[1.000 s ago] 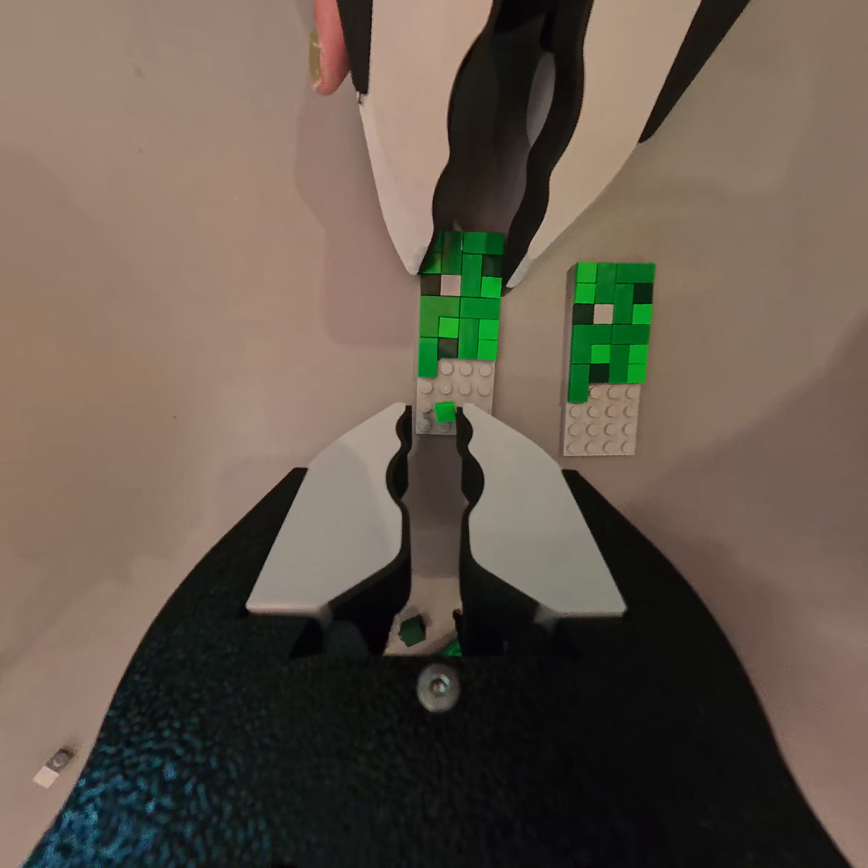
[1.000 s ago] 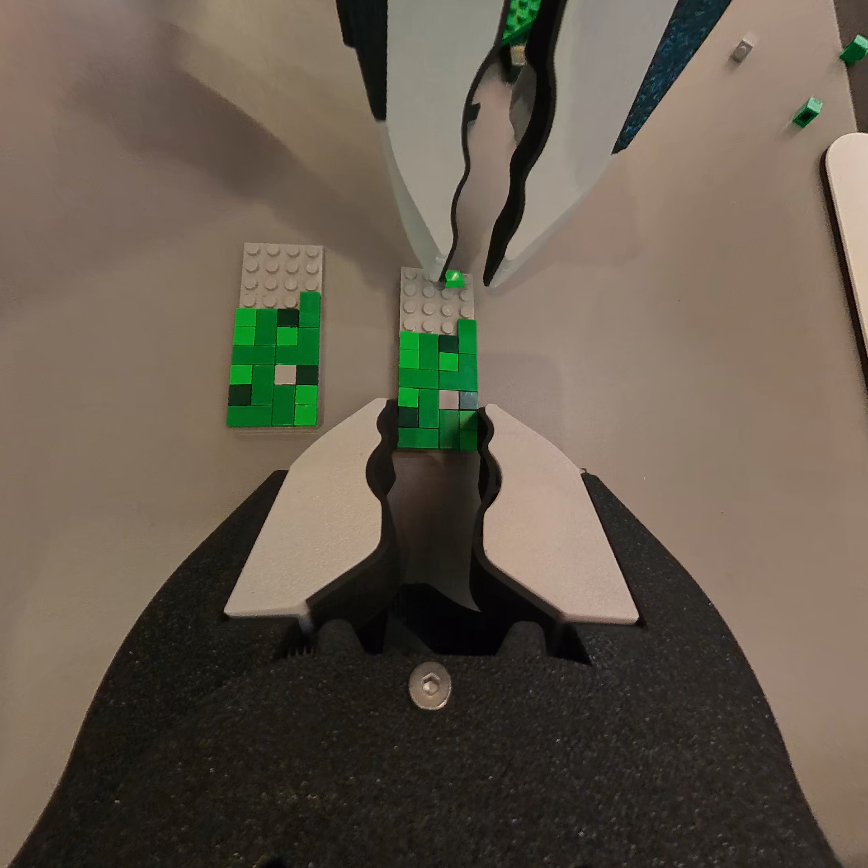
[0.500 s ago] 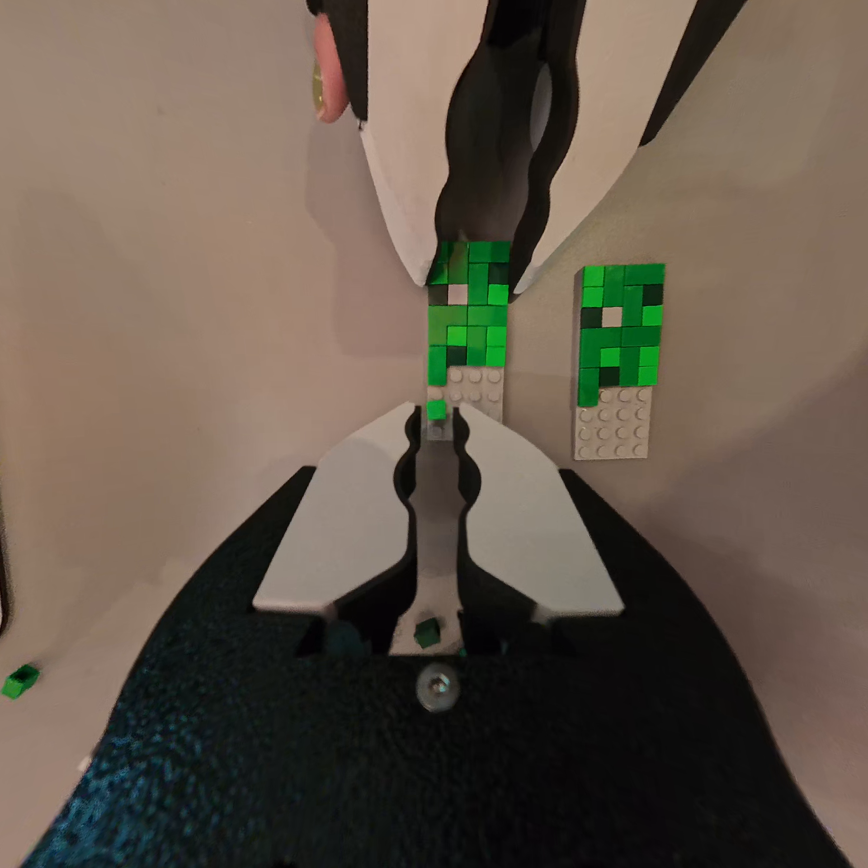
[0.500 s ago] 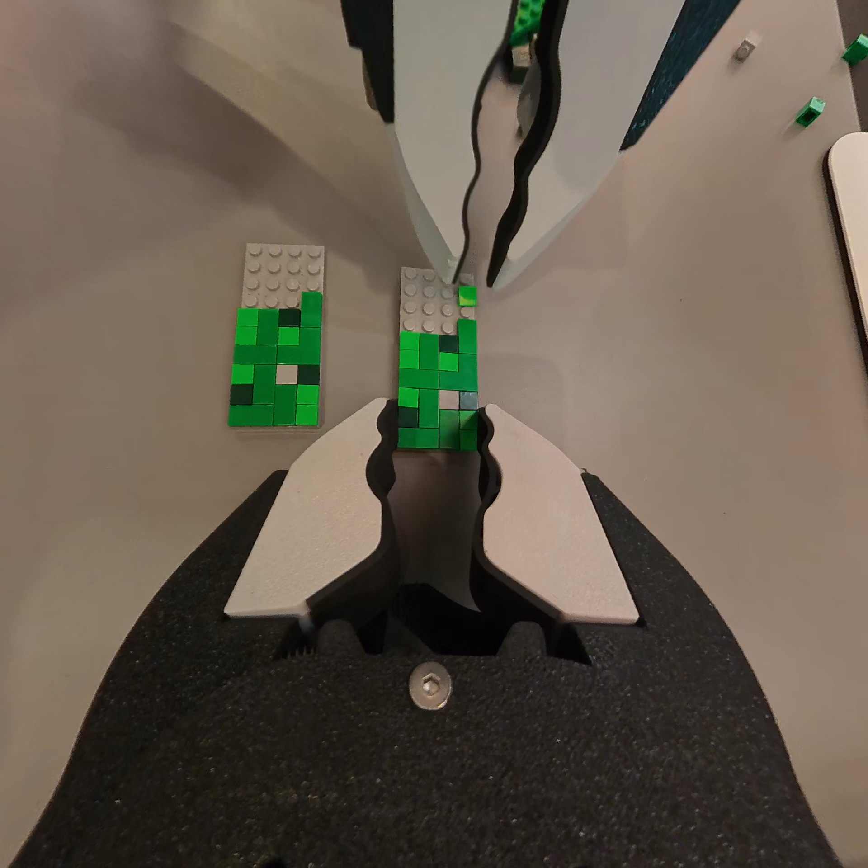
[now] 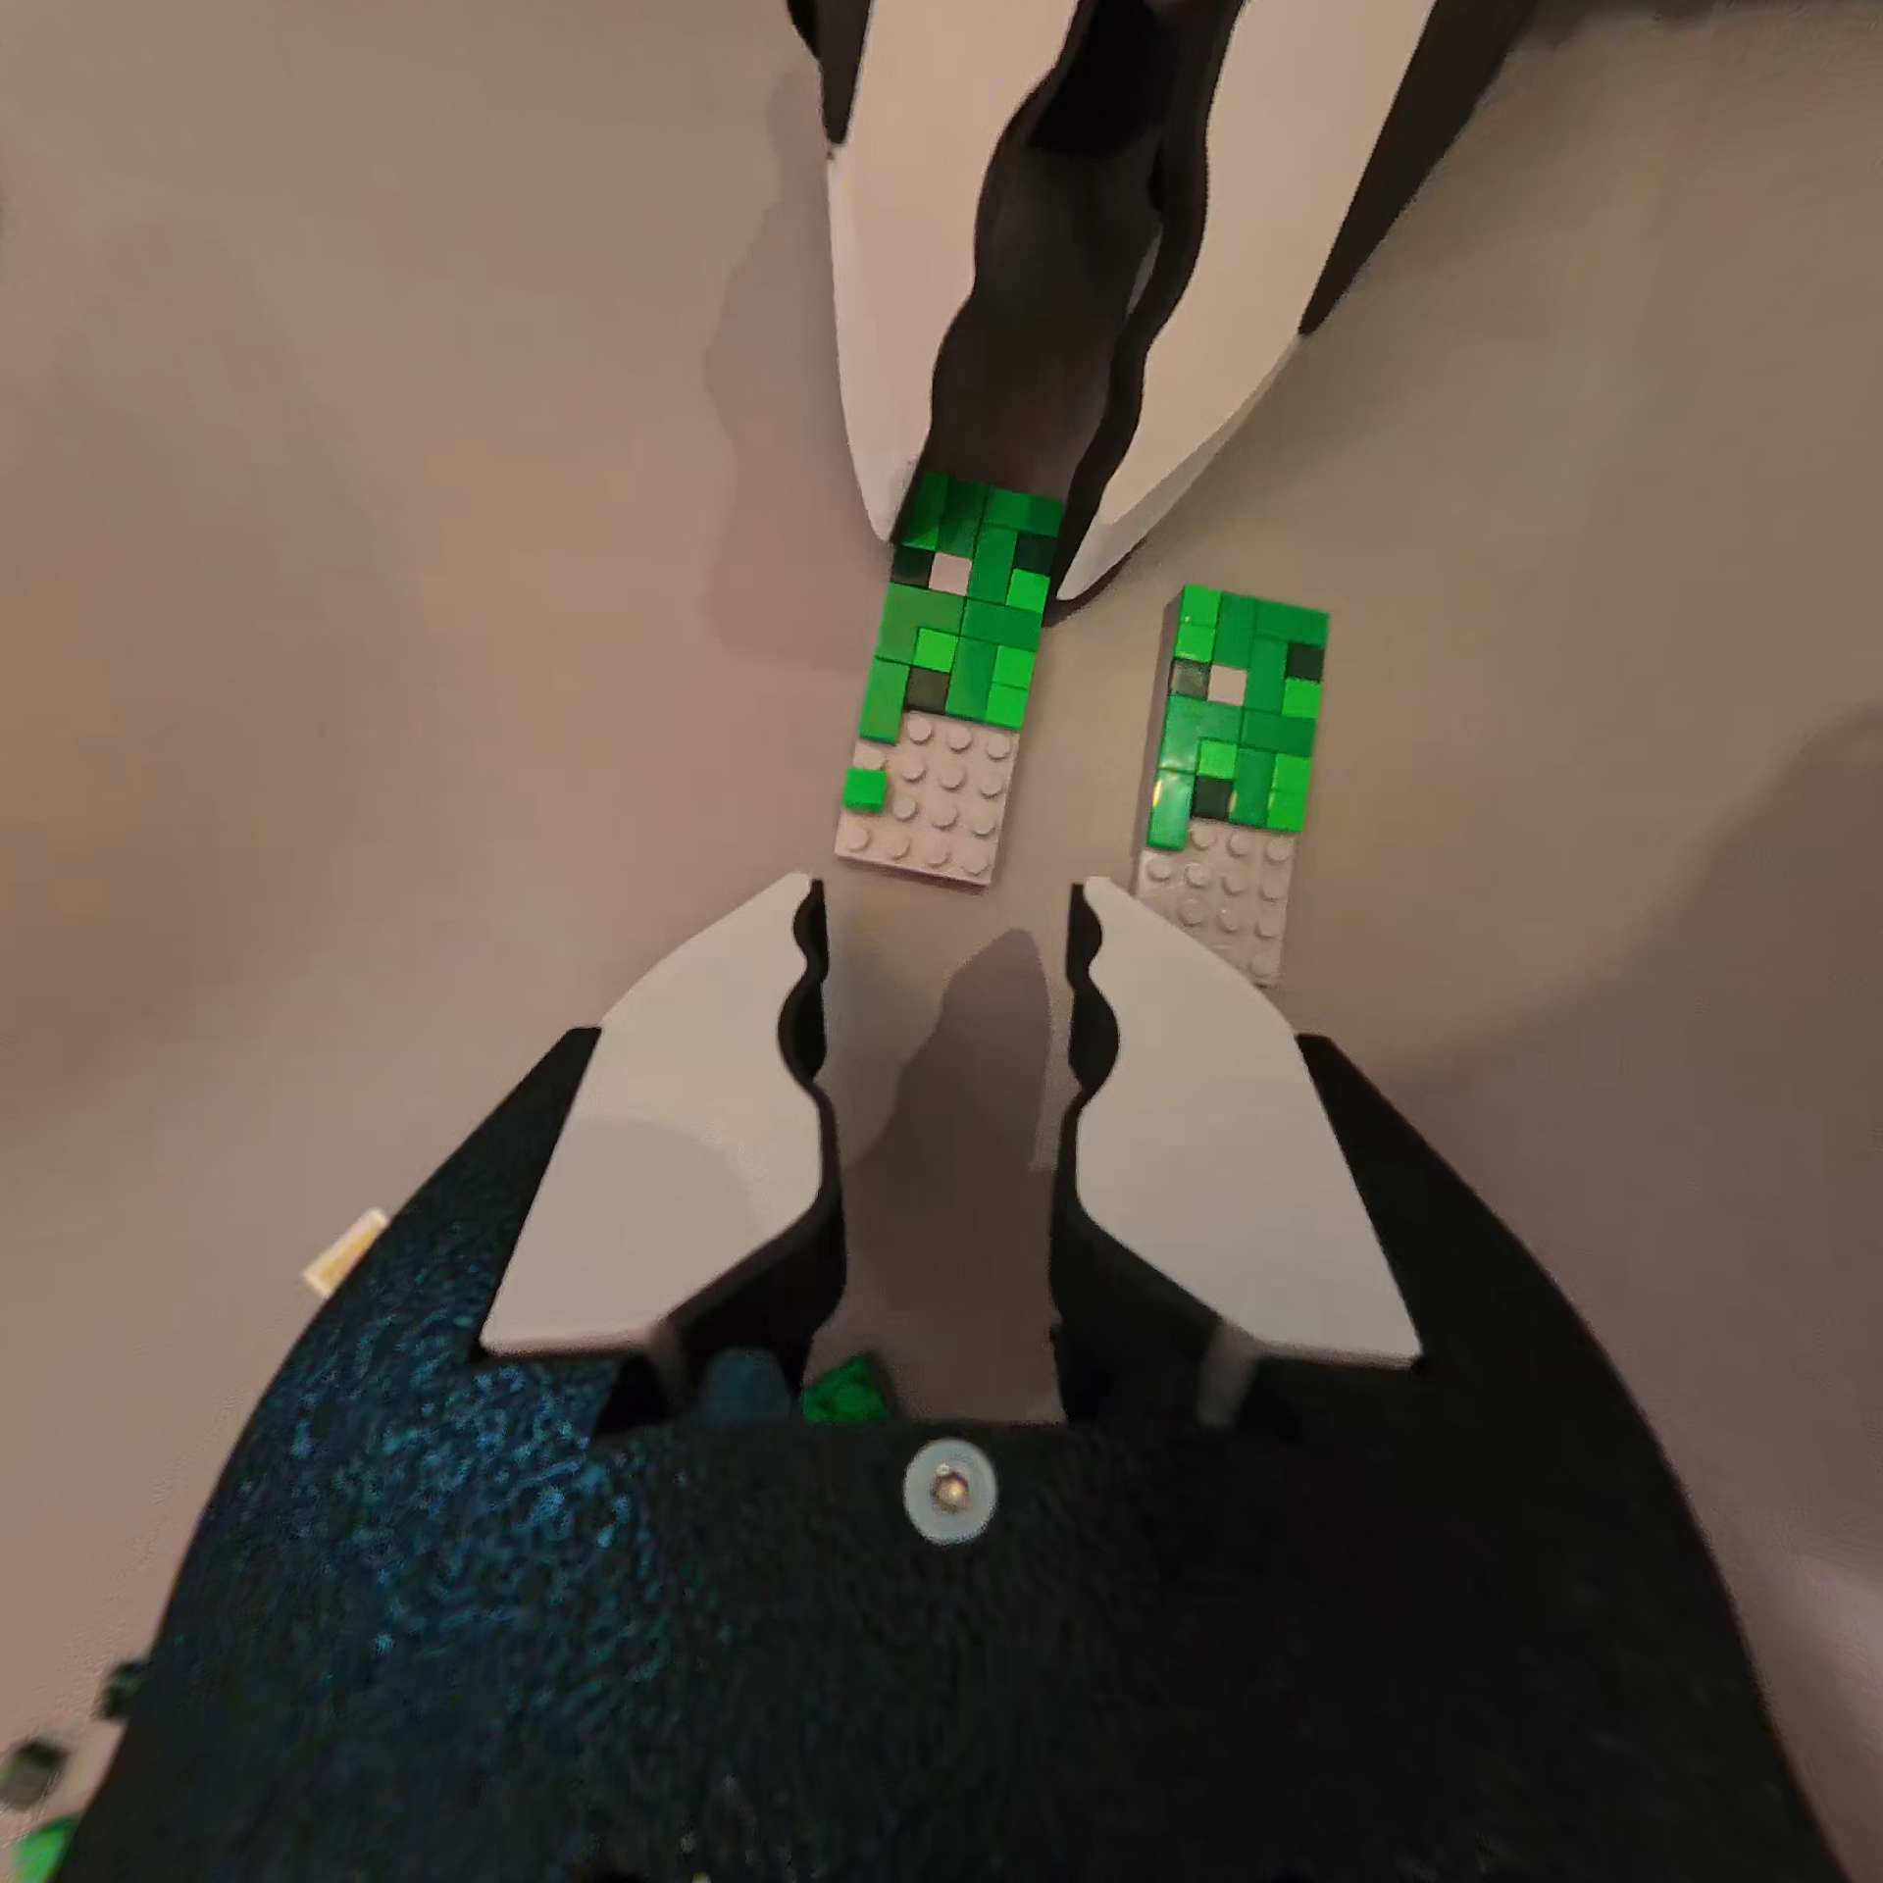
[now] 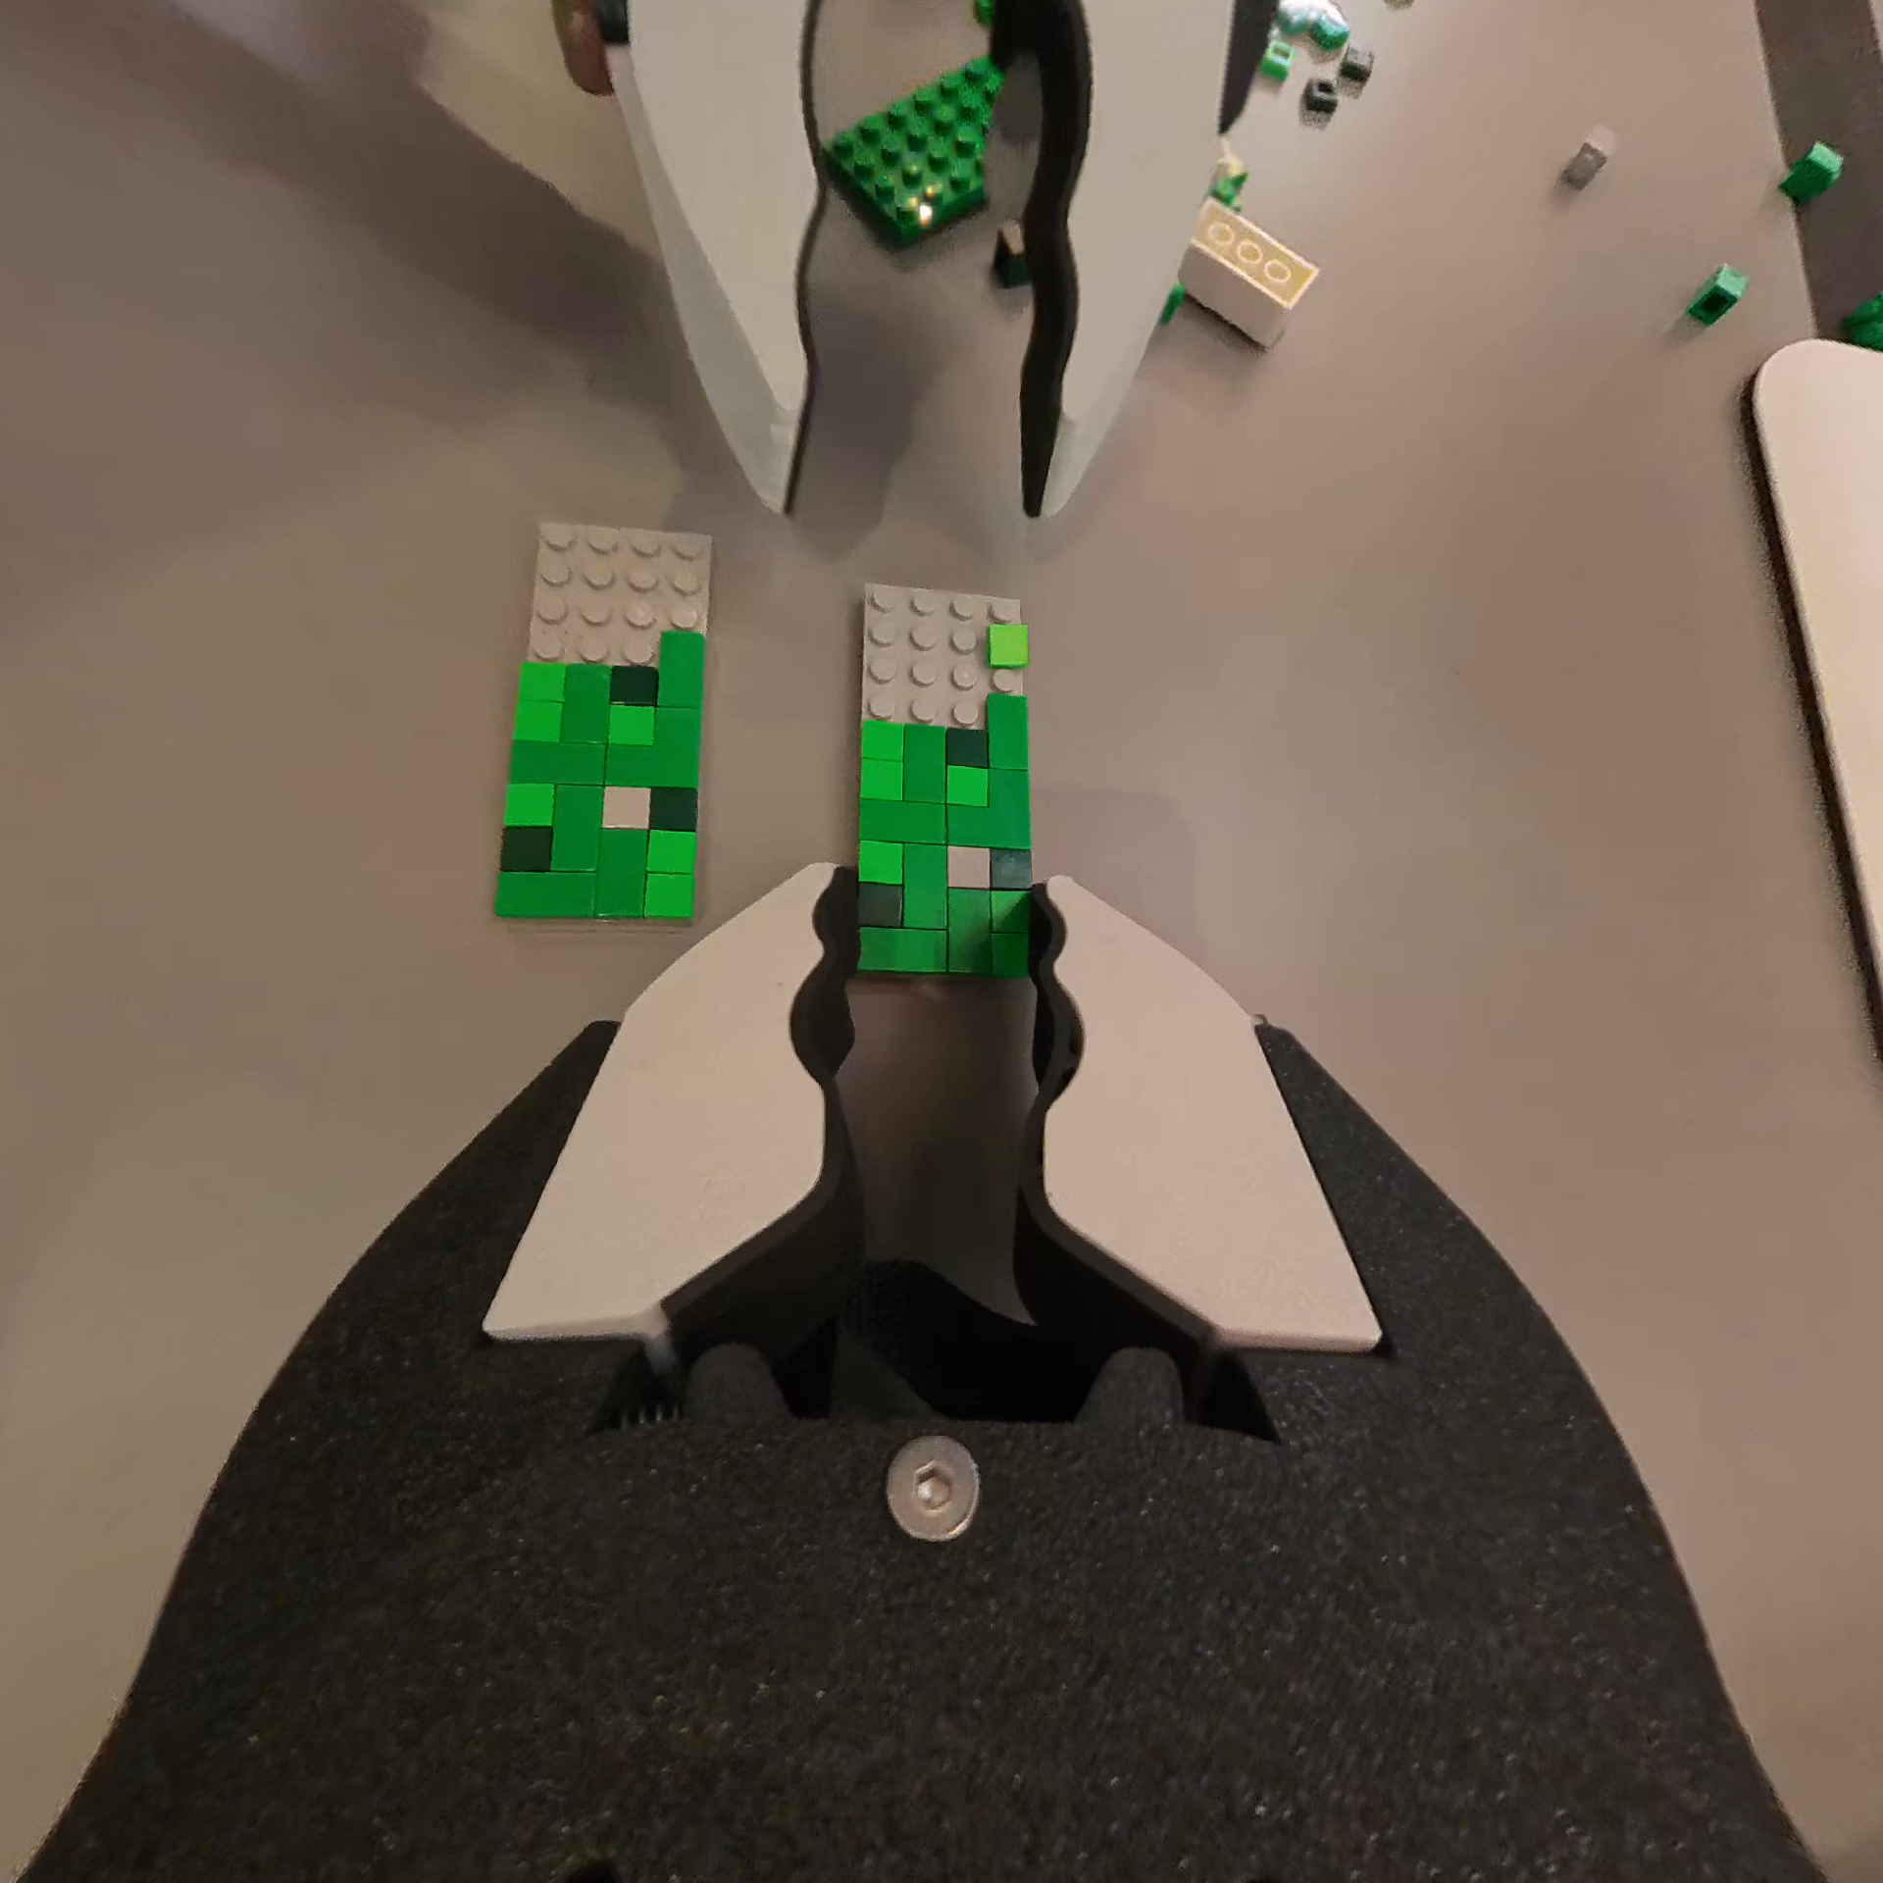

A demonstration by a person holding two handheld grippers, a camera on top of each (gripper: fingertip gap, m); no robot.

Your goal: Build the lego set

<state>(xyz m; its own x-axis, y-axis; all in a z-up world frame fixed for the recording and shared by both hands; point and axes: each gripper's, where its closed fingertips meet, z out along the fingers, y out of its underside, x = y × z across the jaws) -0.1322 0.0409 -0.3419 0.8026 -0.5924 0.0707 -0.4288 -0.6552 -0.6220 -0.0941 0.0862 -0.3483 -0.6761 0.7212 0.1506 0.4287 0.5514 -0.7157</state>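
Here the right gripper (image 6: 943,897) has its fingers pressed on either side of the green-tiled end of a grey plate (image 6: 943,652) lying on the bench (image 6: 1325,815). The left gripper (image 5: 943,897) stands wide open and bare, with that plate's studded end just beyond its fingertips at 12 o'clock and a single green tile (image 5: 865,788) on it; a second plate (image 5: 1228,754) lies at 1 o'clock.

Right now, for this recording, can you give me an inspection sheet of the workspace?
Surface: grey tabletop, matte.
Main things: two grey studded plates, part-covered with green tiles; held plate carries one loose-standing green tile; second plate lies beside it.
Clutter: green baseplate, white brick, scattered small green pieces.
Grippers: right hand-held gripper clamps the plate's tiled end; left hand-held gripper open, empty, just off the plate's bare end.
Cables: nothing seen.
Surroundings: pale board edge.
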